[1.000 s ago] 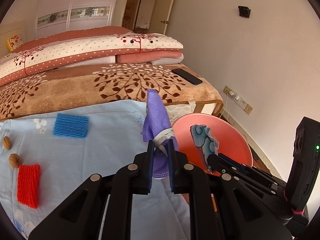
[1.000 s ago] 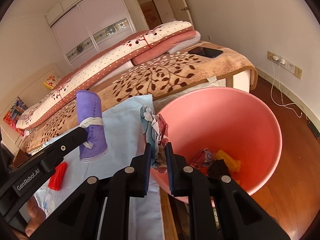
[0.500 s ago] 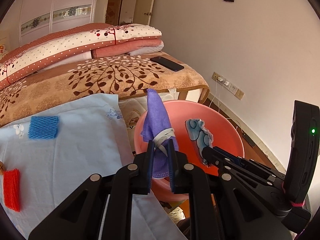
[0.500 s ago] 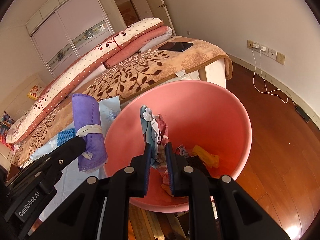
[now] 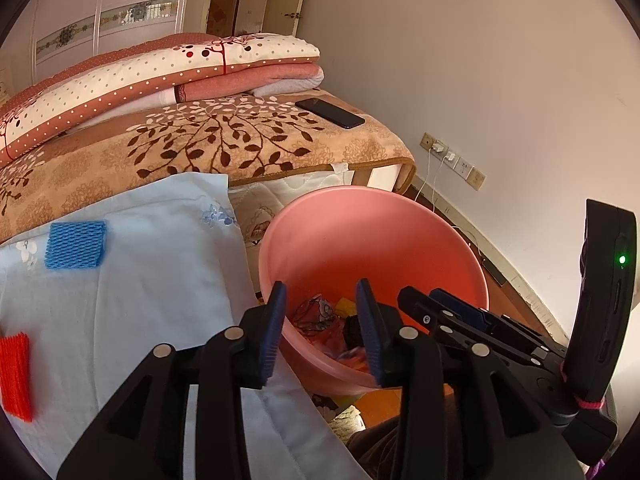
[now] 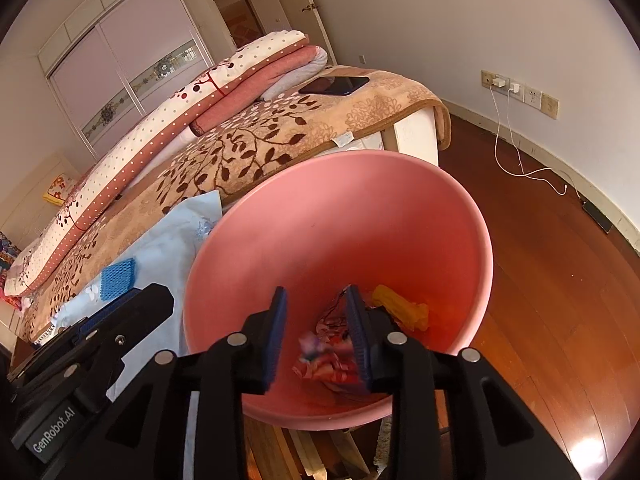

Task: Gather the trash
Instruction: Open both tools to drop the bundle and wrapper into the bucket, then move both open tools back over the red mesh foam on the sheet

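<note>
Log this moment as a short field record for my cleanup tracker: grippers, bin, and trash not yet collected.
left gripper: jaws opening, nothing between them, over the basin
right gripper: jaws opening, empty, over the basin
pink basin: on the floor beside the bed, holds crumpled wrappers and a yellow scrap
left on the light blue sheet: blue foam net, red foam net

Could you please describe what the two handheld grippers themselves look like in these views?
Both are matte black plastic linkages with round silver pivot pins. Each finger ends in a flat, ribbed blue pad. The left gripper carries white "GenRobot.AI" lettering on its side, readable in the right wrist view. Seen from the left wrist view, the right gripper bears an upright black module with a small green light and a pink band near its base.
</note>
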`<state>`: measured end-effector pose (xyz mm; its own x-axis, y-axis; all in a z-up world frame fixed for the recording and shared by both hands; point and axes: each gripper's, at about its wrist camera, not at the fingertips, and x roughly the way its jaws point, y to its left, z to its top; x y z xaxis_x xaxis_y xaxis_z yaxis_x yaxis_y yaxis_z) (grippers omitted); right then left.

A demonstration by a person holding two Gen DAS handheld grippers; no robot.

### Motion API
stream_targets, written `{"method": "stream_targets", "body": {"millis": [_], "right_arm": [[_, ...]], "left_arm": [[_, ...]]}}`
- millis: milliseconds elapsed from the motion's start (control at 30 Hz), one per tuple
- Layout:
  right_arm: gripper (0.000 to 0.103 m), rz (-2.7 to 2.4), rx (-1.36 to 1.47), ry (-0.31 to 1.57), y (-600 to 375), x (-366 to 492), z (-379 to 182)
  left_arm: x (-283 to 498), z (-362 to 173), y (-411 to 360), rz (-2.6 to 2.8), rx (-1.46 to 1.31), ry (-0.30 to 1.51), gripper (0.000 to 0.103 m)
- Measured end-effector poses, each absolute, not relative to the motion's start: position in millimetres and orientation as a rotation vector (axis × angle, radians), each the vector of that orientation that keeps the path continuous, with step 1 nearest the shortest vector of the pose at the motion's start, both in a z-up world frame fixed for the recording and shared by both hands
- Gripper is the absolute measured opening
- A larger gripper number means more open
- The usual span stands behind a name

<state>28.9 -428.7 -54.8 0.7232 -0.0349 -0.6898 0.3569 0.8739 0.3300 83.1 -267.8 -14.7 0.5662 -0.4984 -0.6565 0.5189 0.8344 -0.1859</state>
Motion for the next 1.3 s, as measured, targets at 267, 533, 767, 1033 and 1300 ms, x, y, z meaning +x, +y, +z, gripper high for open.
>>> {"method": "stream_targets", "body": {"millis": [267, 533, 767, 1033, 1300], "right_arm": [[0.037, -0.235, 0.469, 0.726, -428.3, 26.2, -52.1], [0.037, -0.208, 0.459, 0.695, -418.3, 24.6, -41.8], [0.037, -0.148, 0.431, 0.649, -395.3, 24.4, -27.7], [0.037, -0.047, 0.376, 0.635, -353.4, 30.0, -18.9], [0.037, 0.041, 0.333, 0.652, -310.5, 35.3, -18.3]], "left_arm": [[78.4, -6.1, -262.4, -0.600, 0.027, 0.734, 0.037], [73.0, 8.5, -245.3, -0.579, 0.022, 0.678, 0.037], [74.6, 17.2, -214.8, -0.520, -0.008, 0.656, 0.037], [73.9, 22.2, -166.3, -0.413, -0.011, 0.621, 0.037], [73.7, 15.7, -112.9, -0.300, -0.031, 0.631, 0.037]]}}
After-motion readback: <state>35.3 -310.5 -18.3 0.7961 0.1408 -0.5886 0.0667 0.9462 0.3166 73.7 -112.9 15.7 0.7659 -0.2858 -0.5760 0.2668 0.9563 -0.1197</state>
